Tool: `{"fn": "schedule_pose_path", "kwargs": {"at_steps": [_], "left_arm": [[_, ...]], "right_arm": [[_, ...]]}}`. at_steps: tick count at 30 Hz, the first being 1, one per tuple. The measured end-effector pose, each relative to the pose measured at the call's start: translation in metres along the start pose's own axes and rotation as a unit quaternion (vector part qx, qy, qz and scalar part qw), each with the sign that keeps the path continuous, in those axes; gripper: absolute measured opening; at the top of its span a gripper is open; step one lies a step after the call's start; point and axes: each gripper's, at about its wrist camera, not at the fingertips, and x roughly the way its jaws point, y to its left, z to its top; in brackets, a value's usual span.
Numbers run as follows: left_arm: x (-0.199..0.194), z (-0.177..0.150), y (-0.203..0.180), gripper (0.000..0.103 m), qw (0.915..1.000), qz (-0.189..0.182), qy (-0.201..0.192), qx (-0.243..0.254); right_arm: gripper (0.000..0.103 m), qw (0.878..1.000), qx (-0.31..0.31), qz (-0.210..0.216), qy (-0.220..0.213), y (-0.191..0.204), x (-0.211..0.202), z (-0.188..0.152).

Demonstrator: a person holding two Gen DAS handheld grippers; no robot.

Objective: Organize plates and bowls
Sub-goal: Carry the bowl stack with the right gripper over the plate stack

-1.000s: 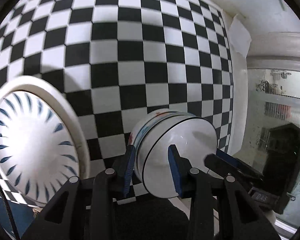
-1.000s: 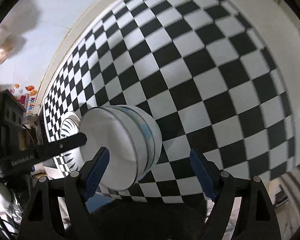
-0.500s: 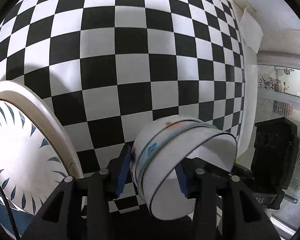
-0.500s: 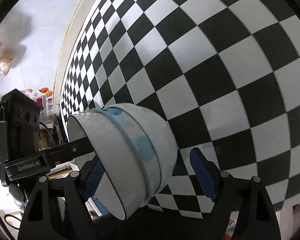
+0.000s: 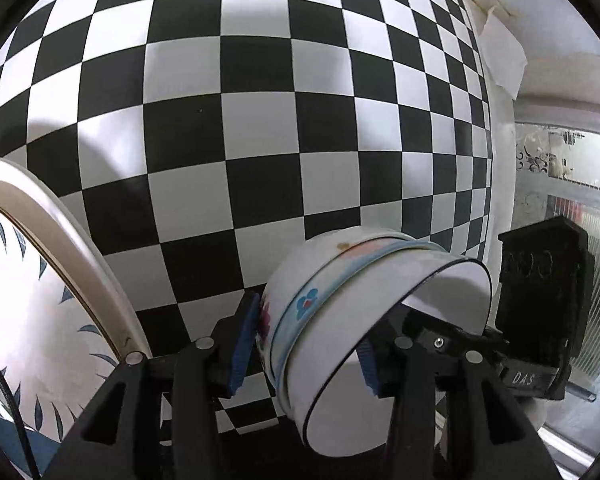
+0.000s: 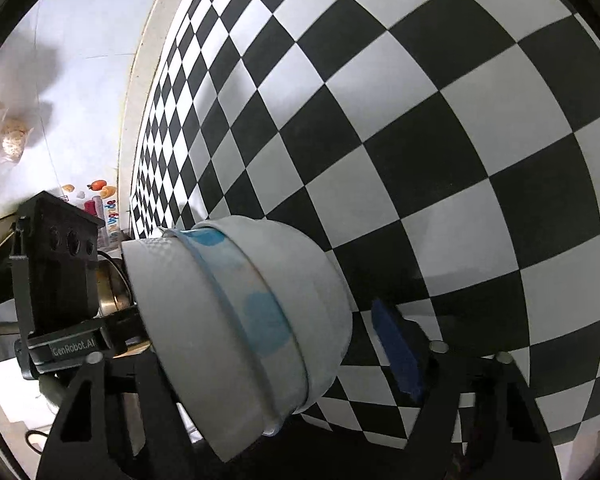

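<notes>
Gripping a stack of nested bowls [image 5: 340, 320] by its wall, the left gripper [image 5: 304, 348] has one blue pad pressed on the flowered outside of the outermost bowl and the other pad tucked inside the innermost one, against its black-edged rim. Its jaws have just been opening a little, yet the stack's wall sits between them and both pads look to be in contact, so the jaws are narrow and clamped on the bowls. In the left wrist view the stack sits at 5 o'clock, tipped on its side with its mouth turned toward 4 o'clock, over the black-and-white checkered tabletop [image 5: 260, 120]. A white plate [image 5: 40, 320] with blue leaf-like strokes lies at 8 o'clock on that surface, near the bowls but apart from them. In the right wrist view the same stack fills the lower middle, its rounded base pointing toward 2 o'clock and a blue band showing on the middle bowl. The right gripper [image 6: 288, 354] straddles it with jaws fairly wide; they have just been closing, and the bowls are between them. Its blue pad at 4 o'clock stands clear of the bowl's base with a gap, while the other pad is hidden behind the stack, so this gripper has hold of nothing.
</notes>
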Motion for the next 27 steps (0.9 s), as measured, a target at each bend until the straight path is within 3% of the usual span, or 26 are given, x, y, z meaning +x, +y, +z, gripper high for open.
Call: {"fn": "schedule_pose_path", "kwargs": {"at_steps": [4, 13, 27], "left_arm": [[0.001, -0.002, -0.004, 0.041, 0.9999, 0.003, -0.008, 0.009], [-0.002, -0.017, -0.018, 0.039, 0.9985, 0.031, -0.030, 0.035], [-0.010, -0.023, -0.025, 0.039, 0.9972, 0.036, -0.052, 0.041]], "right_arm": [[0.060, 1.000, -0.007, 0.000, -0.002, 0.000, 0.003, 0.001], [0.059, 0.999, -0.033, -0.018, -0.021, 0.012, -0.003, -0.011], [0.058, 0.998, -0.053, -0.017, -0.042, 0.023, -0.013, -0.019]]}}
